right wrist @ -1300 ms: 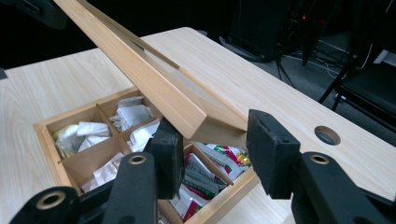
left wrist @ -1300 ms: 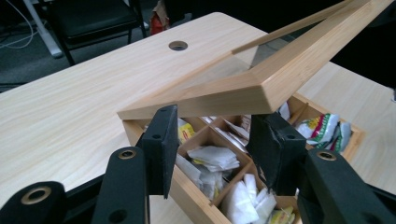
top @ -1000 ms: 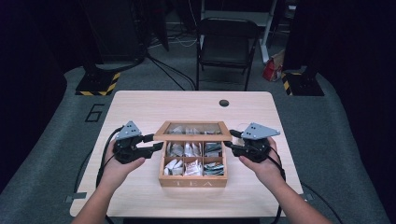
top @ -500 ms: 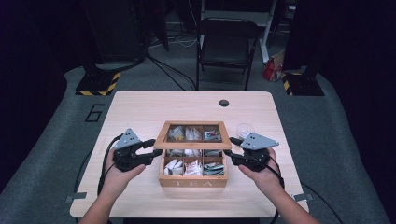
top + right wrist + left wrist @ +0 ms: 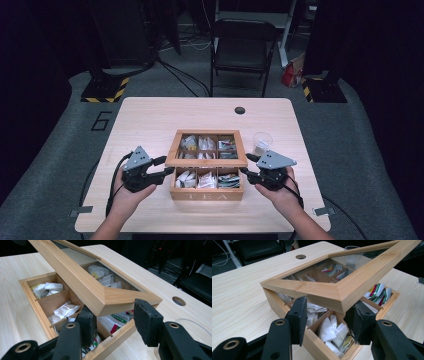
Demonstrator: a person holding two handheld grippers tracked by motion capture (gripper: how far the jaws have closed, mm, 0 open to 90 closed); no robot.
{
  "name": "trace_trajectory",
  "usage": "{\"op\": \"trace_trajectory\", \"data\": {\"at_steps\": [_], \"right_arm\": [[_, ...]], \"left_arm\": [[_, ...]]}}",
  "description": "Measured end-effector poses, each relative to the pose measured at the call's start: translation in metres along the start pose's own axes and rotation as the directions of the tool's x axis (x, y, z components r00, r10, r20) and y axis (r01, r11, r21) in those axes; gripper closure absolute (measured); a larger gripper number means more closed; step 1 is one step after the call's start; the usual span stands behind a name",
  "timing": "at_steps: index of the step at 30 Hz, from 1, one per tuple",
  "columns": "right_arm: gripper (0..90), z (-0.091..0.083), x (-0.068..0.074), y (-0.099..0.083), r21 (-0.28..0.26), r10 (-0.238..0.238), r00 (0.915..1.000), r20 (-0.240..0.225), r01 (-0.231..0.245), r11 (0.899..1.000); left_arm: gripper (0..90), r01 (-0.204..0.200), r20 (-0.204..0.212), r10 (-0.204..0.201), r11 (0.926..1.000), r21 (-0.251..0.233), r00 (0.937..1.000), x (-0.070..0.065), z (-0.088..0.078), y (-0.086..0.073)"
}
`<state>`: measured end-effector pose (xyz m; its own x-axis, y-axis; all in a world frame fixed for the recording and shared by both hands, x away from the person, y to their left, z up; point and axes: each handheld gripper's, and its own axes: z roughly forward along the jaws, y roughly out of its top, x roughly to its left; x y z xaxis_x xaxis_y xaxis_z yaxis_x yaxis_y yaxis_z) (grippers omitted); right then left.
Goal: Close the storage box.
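Now | lid [image 5: 207,148] corners between both jaws | table [image 5: 150,120] edges roomy

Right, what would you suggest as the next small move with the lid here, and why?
Probably lower both together so the lid settles flat on the tea box. It is tilted, front edge raised above the packets, with the left tongs and right tongs at one front corner each; an even descent should keep it from twisting.
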<state>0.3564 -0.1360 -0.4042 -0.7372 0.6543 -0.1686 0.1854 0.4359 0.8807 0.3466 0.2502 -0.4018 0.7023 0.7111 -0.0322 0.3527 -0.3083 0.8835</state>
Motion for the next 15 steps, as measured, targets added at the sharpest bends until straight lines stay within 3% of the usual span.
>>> {"op": "trace_trajectory", "data": {"at_steps": [11, 15], "right_arm": [[51.7, 0.001, 0.004, -0.010, 0.016, 0.018, 0.9997, -0.017, -0.018, 1.000], [49.3, 0.000, 0.005, -0.013, 0.029, 0.031, 0.9980, -0.054, -0.030, 0.999]], "left_arm": [[52.5, -0.001, 0.005, 0.001, 0.9997, 0.026, 1.0000, -0.004, 0.001, -0.010], [52.6, -0.012, -0.002, 0.012, 0.9995, 0.029, 0.9999, -0.006, 0.002, -0.014]]}}
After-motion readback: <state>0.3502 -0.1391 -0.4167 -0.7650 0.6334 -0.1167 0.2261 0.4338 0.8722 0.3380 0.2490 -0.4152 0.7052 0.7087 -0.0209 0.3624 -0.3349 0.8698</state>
